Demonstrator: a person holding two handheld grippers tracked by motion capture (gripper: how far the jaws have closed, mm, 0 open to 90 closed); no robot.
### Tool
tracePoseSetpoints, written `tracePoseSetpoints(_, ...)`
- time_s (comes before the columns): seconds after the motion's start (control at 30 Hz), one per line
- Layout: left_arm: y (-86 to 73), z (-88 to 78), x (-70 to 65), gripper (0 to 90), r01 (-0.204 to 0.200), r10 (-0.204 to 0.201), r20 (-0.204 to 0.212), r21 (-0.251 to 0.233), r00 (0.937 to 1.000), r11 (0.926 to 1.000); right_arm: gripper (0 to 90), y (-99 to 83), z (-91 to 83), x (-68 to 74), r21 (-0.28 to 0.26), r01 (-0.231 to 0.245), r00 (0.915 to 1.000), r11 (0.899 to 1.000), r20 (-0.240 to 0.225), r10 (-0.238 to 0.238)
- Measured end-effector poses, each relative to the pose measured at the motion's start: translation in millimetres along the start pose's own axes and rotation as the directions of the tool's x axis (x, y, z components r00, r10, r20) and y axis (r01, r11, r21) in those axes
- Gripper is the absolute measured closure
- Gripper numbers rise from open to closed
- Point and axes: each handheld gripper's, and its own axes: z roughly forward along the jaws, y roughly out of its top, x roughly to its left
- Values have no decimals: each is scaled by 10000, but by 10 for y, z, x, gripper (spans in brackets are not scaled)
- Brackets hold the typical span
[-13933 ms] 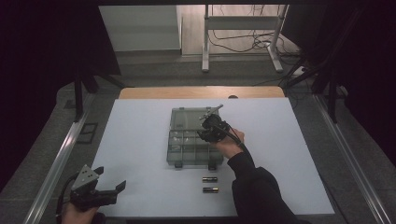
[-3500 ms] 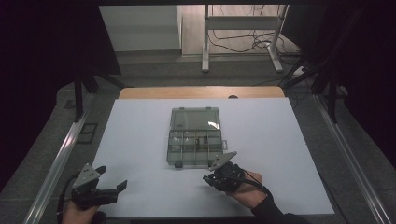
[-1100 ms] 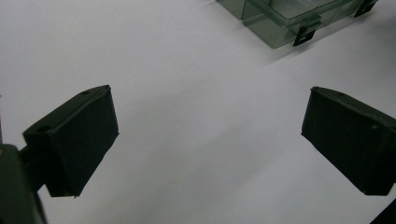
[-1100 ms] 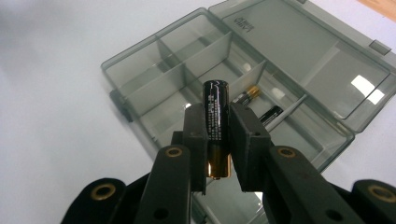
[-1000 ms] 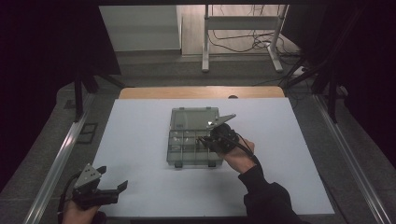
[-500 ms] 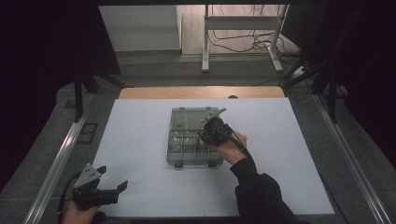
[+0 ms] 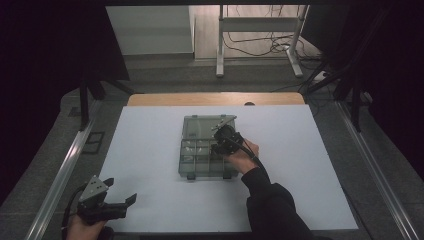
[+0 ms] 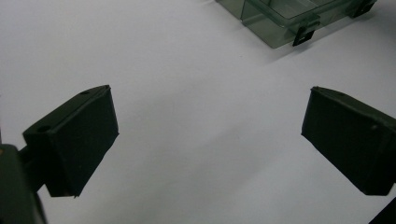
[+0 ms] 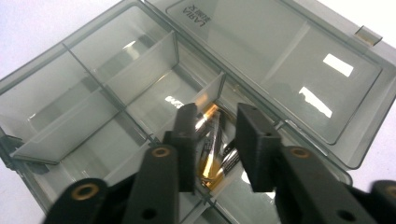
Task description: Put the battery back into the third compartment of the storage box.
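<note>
An open clear grey compartment box (image 7: 186, 161) lies mid-table, its lid (image 9: 280, 60) folded back flat. My right gripper (image 7: 220, 146) reaches down into a compartment on the box's right side. Its jaws (image 9: 217, 116) have just been opening and stand a little apart. A gold-and-black battery (image 9: 211, 140) lies between them in the compartment, and the pads do not press on it. A second battery (image 9: 229, 161) lies beside it. My left gripper (image 7: 124, 204) rests open at the table's near left corner, its black pads (image 8: 79, 135) wide apart above bare white table.
The white table top (image 7: 150, 150) has free room all round the box. The box's other compartments (image 9: 70, 93) hold nothing. The box's black front latch (image 8: 303, 35) lies ahead of the left gripper. A metal rail (image 7: 60, 175) runs along the left edge.
My right gripper has moved left and down over the box, and its jaws have parted slightly. The left gripper has stayed where it was.
</note>
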Motion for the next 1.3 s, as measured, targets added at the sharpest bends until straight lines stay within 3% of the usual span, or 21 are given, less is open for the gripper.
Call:
tracePoseSetpoints(0.4,1,2,-5,41,-47,47,-13,15,10000,10000,376,-54,-149,14,-181,259,9987,9995,-438,-267)
tracePoseSetpoints(0.8,2,3,-9,41,-85,85,-26,32,10000,10000,257,-144,-330,66,-685,319,9955,9971,-868,-378)
tracePoseSetpoints(0.97,3,5,-10,41,-78,78,-27,40,10000,10000,198,-187,-379,103,-570,625,9945,9964,-810,-670)
tracePoseSetpoints(1.3,3,4,-10,41,-93,93,-26,40,10000,9999,116,-305,-443,123,-725,608,9935,9955,-919,-673)
